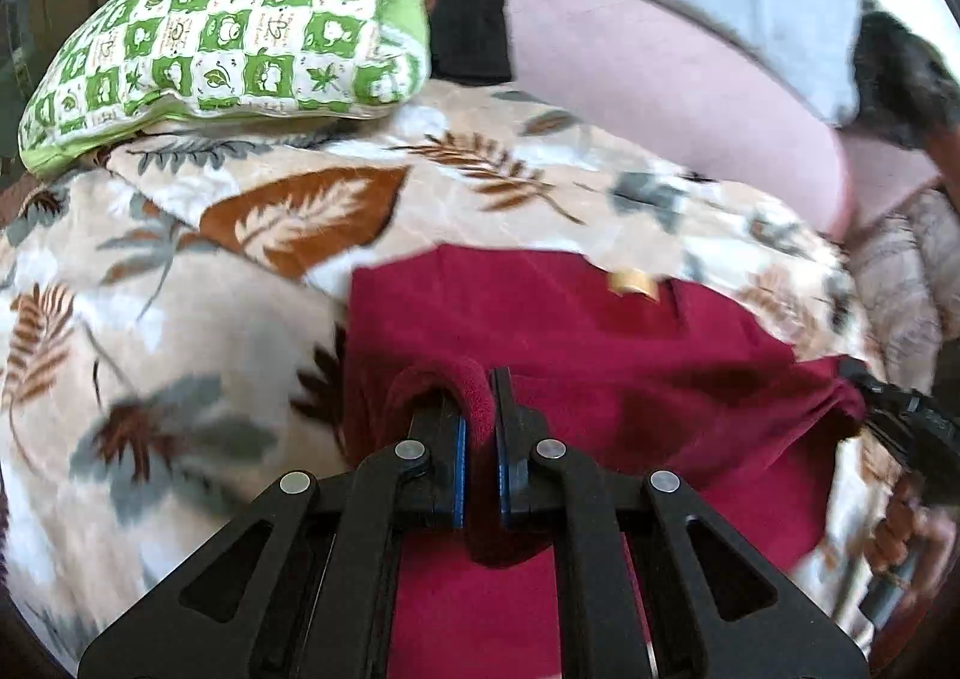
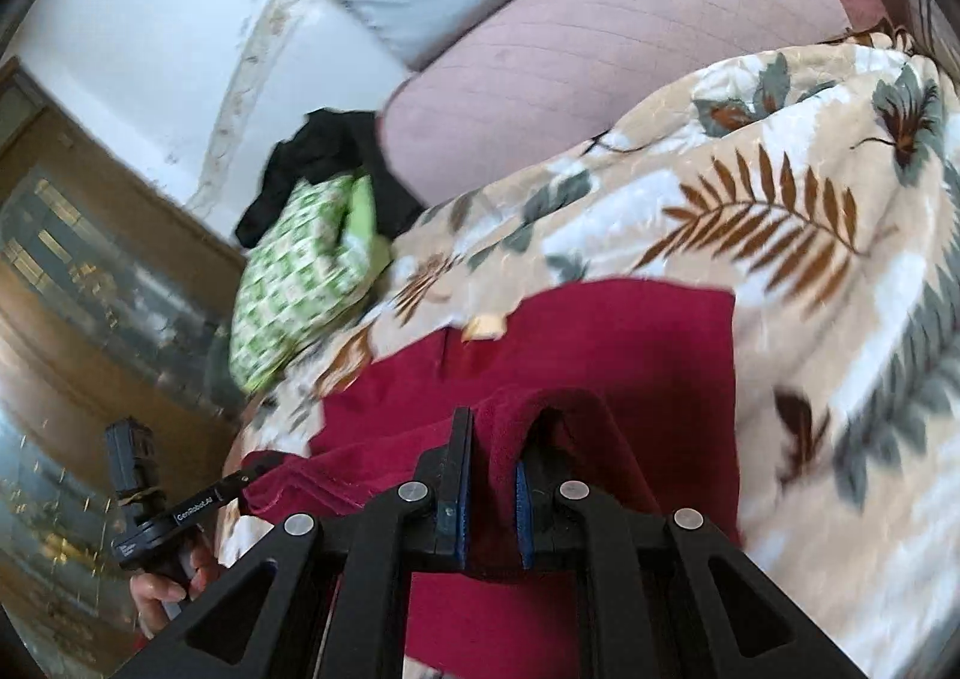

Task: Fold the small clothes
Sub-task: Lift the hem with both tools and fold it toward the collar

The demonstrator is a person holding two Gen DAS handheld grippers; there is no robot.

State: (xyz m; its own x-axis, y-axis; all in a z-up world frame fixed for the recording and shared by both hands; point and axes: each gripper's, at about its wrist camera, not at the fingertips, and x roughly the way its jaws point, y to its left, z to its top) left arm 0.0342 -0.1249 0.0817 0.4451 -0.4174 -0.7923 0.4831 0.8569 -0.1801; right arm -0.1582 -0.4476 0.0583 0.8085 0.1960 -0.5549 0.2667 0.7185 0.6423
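Both grippers, left [image 1: 478, 409] and right [image 2: 493, 439], clamp red garment [image 1: 600, 331] edge; mid-fold, I next lay it flat on blanket [image 1: 180, 271].

red garment [image 1: 630, 355]: matt fleecy cloth | leaf-print blanket [image 1: 240, 271]: soft plush, slight sheen | green-checked pillow [image 1: 240, 30], 11 o'clock: smooth cotton-like cloth | gripper arms: matt black plastic, metal pins

Red garment [image 1: 600, 331] in left hand-held gripper [image 1: 477, 409]

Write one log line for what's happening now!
left gripper: shut on red fleece garment | right gripper: shut on it | surface: leaf-print blanket
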